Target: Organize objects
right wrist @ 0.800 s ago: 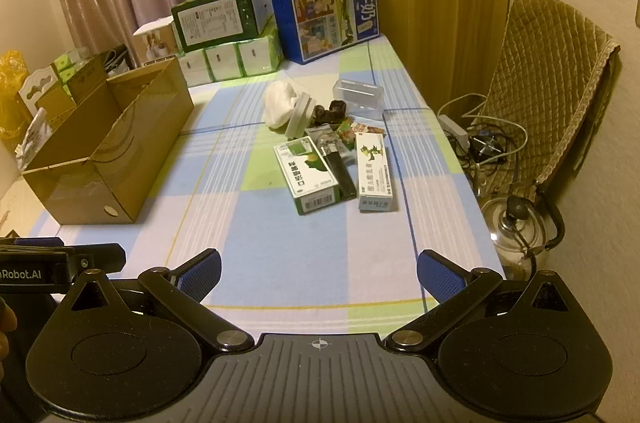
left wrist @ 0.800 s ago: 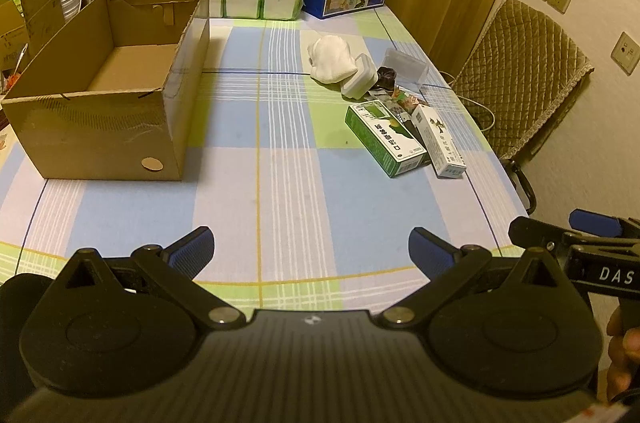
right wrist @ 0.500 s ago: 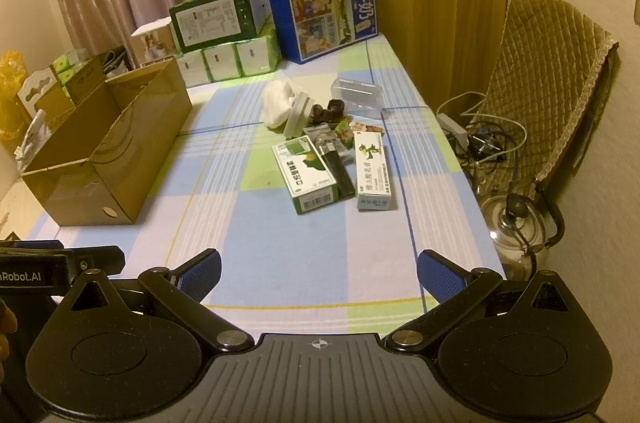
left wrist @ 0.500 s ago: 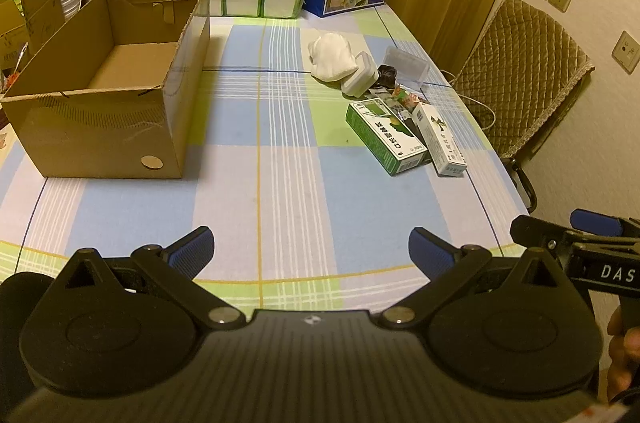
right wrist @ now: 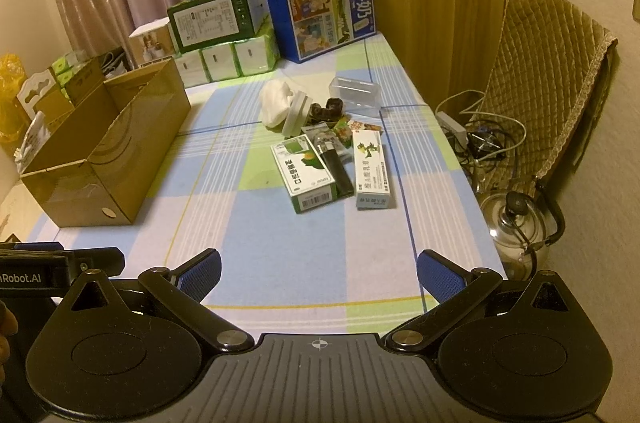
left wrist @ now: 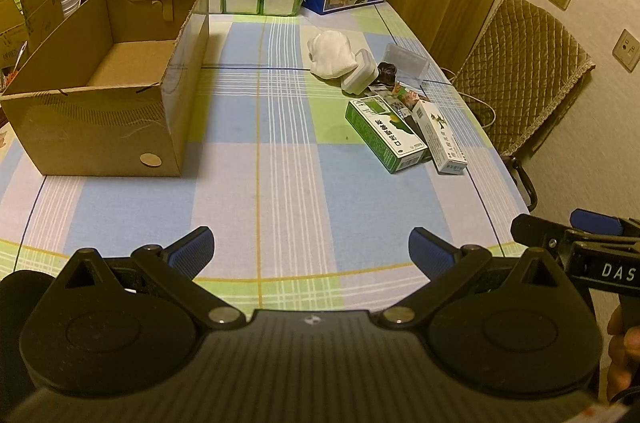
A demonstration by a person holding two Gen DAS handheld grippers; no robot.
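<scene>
Nothing sorted yet: cardboard box (left wrist: 132, 63) empty, green carton (right wrist: 306, 175) and clutter untouched, left gripper (left wrist: 311, 252) and right gripper (right wrist: 319, 270) both spread, holding nothing.

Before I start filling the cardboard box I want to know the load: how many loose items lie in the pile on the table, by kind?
Printed cartons: 2, green carton and white carton
Black lighter: 1
White cloth: 1
White case: 1
Clear plastic box: 1
Dark lump: 1
Small wrappers: number unclear
Total: at least 7
</scene>
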